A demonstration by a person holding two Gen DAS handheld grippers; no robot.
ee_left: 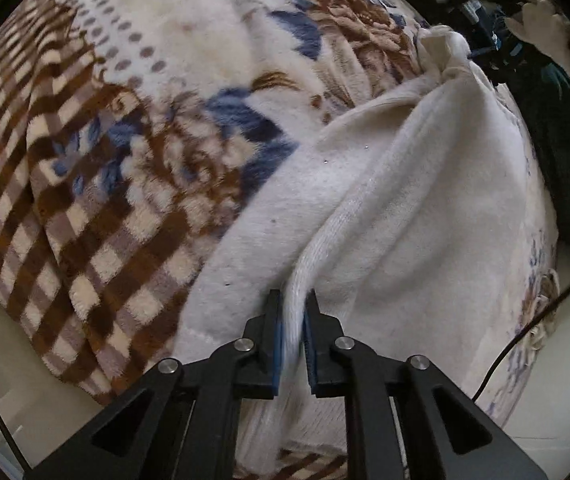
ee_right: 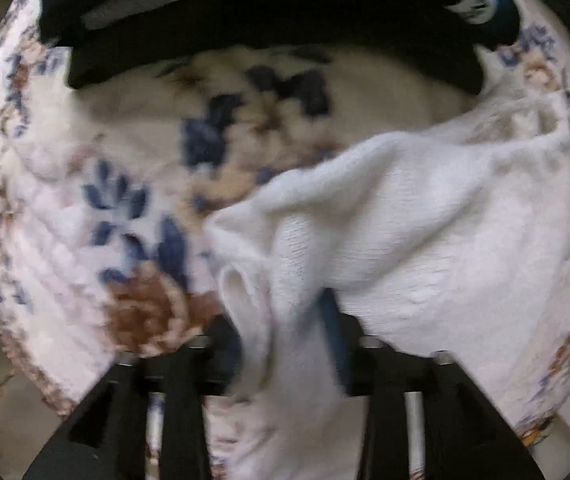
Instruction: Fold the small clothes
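A white fleecy garment (ee_left: 405,200) lies stretched across a floral and checked blanket (ee_left: 125,160). My left gripper (ee_left: 293,300) is shut on the garment's ribbed hem (ee_left: 305,268), which runs up between the blue pads. In the blurred right wrist view the same garment (ee_right: 425,220) is bunched and draped over my right gripper (ee_right: 281,320). Its jaws stand apart with loose cloth between them. One blue pad (ee_right: 331,320) shows; the other finger is hidden by cloth. The garment's far end (ee_left: 445,48) is gathered by the right gripper, with a hand (ee_left: 541,20) behind it.
Dark clothes (ee_right: 285,12) lie at the far side of the blanket (ee_right: 85,200). A thin black cable (ee_left: 525,332) crosses the blanket's right edge. Pale floor (ee_left: 565,360) shows beyond the blanket's edges.
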